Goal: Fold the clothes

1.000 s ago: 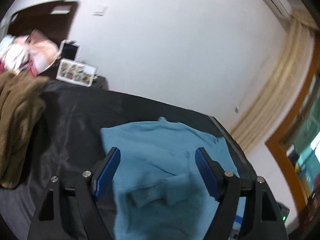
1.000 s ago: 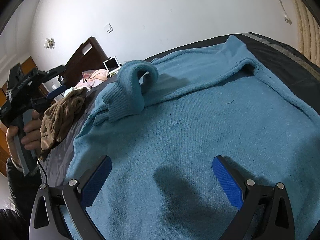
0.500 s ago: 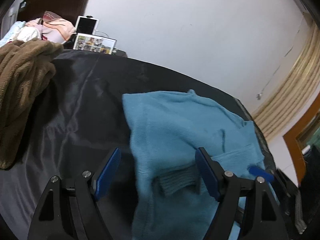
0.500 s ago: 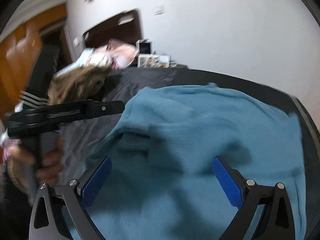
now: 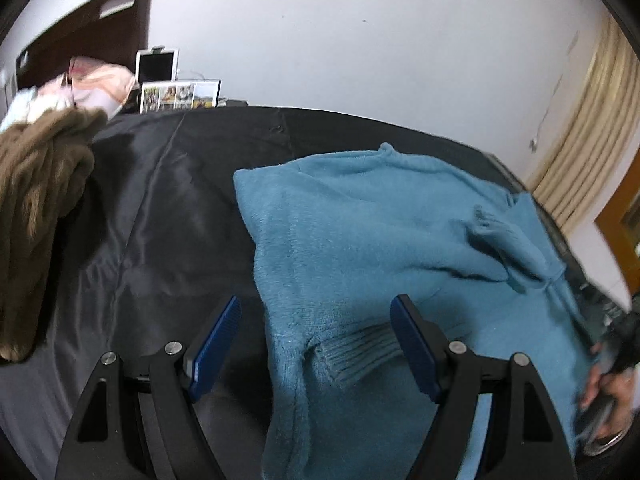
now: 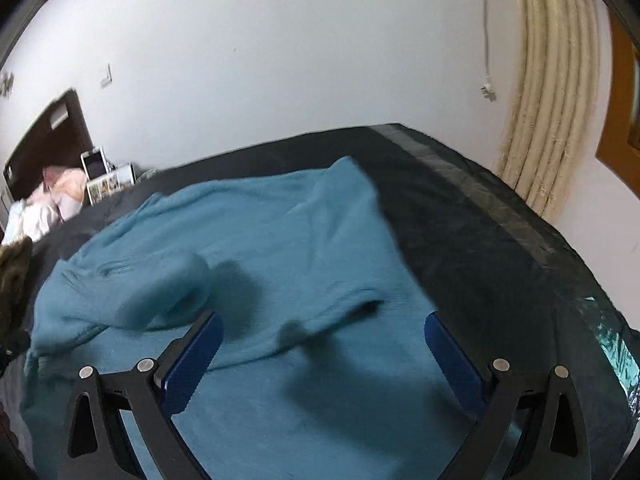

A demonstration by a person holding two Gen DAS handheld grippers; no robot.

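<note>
A black sheet [image 5: 168, 216] covers the bed; the blue sweater [image 5: 360, 240] lies spread at its centre, a brown garment [image 5: 36, 208] at nine o'clock. White wall, cream curtain [image 6: 552, 92] at two o'clock. No writing is legible. The left gripper [image 5: 316, 344] and right gripper [image 6: 320, 360] both hover wide, empty.

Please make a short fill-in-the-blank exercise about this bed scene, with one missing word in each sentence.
1. The sweater spread on the bed is ____ in colour.
2. The jaws of the left gripper stand ____, pressing on nothing.
3. The sheet under the sweater is ____.
4. In the left wrist view, the heap of cloth at the left edge is ____.

Missing words: blue; open; black; brown
</note>
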